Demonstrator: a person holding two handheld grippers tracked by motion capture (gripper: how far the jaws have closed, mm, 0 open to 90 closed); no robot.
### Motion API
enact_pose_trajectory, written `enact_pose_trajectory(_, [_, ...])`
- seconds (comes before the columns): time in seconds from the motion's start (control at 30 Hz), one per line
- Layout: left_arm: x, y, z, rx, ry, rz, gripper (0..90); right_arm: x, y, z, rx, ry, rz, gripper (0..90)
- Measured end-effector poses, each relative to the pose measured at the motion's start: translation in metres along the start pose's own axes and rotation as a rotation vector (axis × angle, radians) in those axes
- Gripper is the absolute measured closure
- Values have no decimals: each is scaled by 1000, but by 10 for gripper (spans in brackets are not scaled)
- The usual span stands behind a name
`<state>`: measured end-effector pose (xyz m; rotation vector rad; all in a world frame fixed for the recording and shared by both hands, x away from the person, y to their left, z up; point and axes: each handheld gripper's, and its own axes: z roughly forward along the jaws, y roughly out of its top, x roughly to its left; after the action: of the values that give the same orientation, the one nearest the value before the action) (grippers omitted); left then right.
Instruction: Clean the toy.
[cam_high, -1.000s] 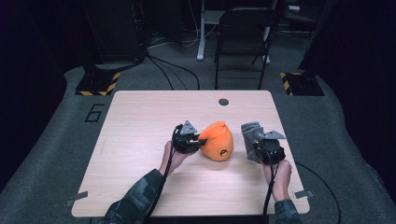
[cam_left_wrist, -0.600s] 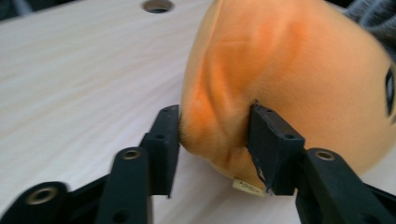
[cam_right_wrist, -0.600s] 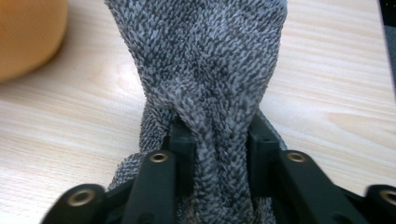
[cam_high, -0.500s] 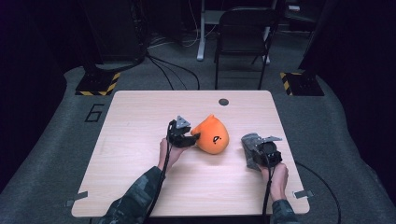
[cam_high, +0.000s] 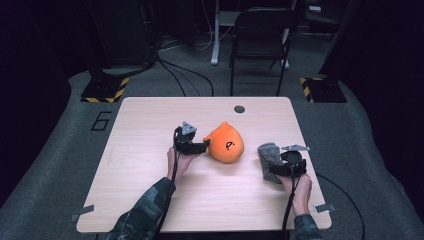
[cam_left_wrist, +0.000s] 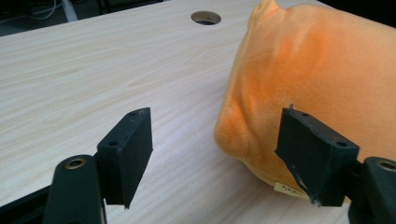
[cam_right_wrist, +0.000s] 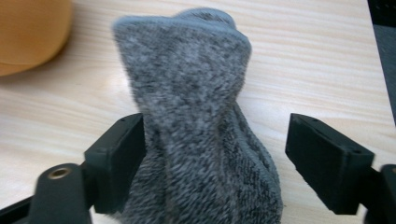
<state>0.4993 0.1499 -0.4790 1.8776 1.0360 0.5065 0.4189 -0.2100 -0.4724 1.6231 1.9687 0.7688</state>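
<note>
We have both grippers low on the table (cam_high: 150, 125), each beside a soft thing. Our left gripper (cam_high: 202, 146) lies at the left edge of the orange plush toy (cam_high: 226, 143), which rests near the middle of the tabletop; its jaws have just been opening and stand apart, one clear over bare wood, the other against the toy's flank without pinching it, so the toy sits by its own weight. Our right gripper (cam_high: 272, 167) is at the grey cloth (cam_high: 269, 159), well to the right near the table's edge. Its jaws have also just been opening: the bunched cloth rises between them, brushing one pad while the other stands clear, so nothing is clamped. We judge this as letting go, with both things set down apart from each other so each has its own spot. A small dark mark shows on the toy's front in the high view, too small to read. A pale tag (cam_left_wrist: 289, 188) peeks from the toy's lower seam in the left gripper view; its print is illegible. A large grey "6" (cam_high: 101, 120) marks the floor left of the table.
</note>
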Motion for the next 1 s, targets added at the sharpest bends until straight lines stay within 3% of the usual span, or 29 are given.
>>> enact_pose_trajectory(0.27, [3, 2, -15, -27, -13, 1, 163, 3, -2, -13, -20, 38, -42, 117])
enact_pose_trajectory(0.5, [1, -3, -32, -33, -16, 38, 134, -3, -11, -23, -27, 54, -58, 89])
enact_pose_trajectory(1.0, [11, -40, -73, -22, 12, 63, 69, -5, -39, -25, 16, 70, -99, 73])
